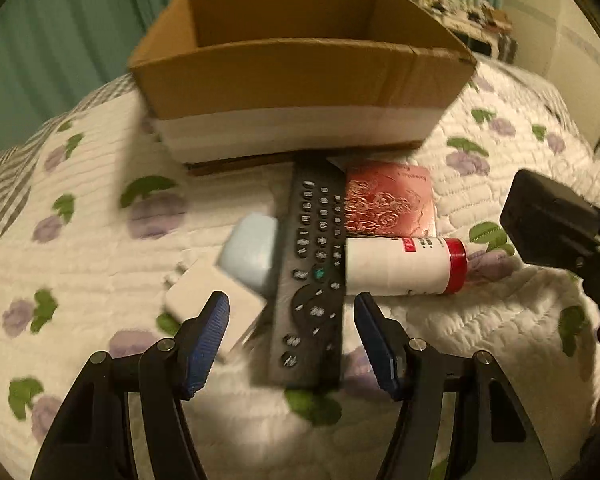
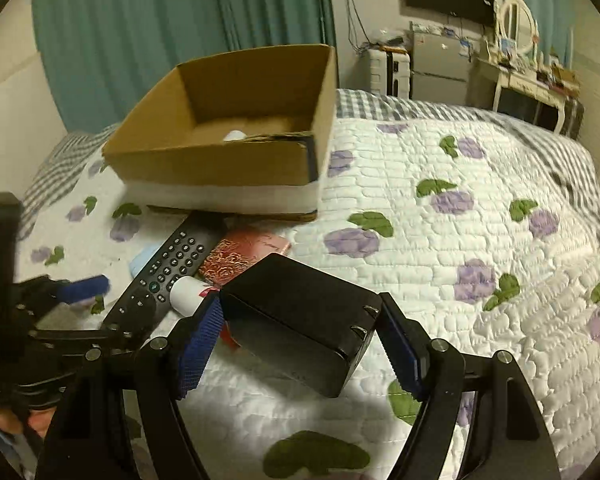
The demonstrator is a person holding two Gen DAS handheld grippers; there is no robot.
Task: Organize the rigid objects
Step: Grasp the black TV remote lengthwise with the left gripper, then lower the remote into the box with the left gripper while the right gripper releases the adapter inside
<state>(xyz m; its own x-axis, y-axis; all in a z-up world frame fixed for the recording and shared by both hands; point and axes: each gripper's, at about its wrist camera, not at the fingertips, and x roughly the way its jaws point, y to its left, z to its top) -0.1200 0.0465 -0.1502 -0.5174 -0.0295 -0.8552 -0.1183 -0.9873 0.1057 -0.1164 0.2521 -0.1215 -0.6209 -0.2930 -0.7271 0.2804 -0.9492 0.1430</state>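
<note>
1. The bed quilt (image 2: 440, 208), white with purple flowers and green leaves, carries everything; the cardboard box serves as the landmark below.
2. The cardboard box (image 1: 300, 76) stands open-topped on the quilt, with a white band along its lower wall. In the right wrist view a small pale round thing (image 2: 234, 135) lies on its floor; what it is cannot be told.
3. The black remote (image 1: 312, 276) lies on the quilt just in front of the box, its far end touching or nearly touching the box's base, its length running away from the box toward the left gripper.
4. The black power adapter (image 2: 300, 320), a block with two metal prongs on its end face, is in front of the box and to its right, lifted above the quilt.
5. The right gripper (image 2: 300, 344) pinches the adapter, one blue pad against each side.
6. The left gripper (image 1: 292, 344) is spread wide, its blue pads either side of the remote's near end and apart from it.
7. The red embossed case (image 1: 388, 200) lies flat right beside the remote, close to the box's front wall.
8. The white bottle with a red cap (image 1: 404, 266) lies on its side against the remote, farther from the box than the red case.
9. The pale blue rounded case (image 1: 252, 252) sits on the remote's other side.
10. The white charger (image 1: 208, 300) lies just beside the blue case, farthest from the box.
</note>
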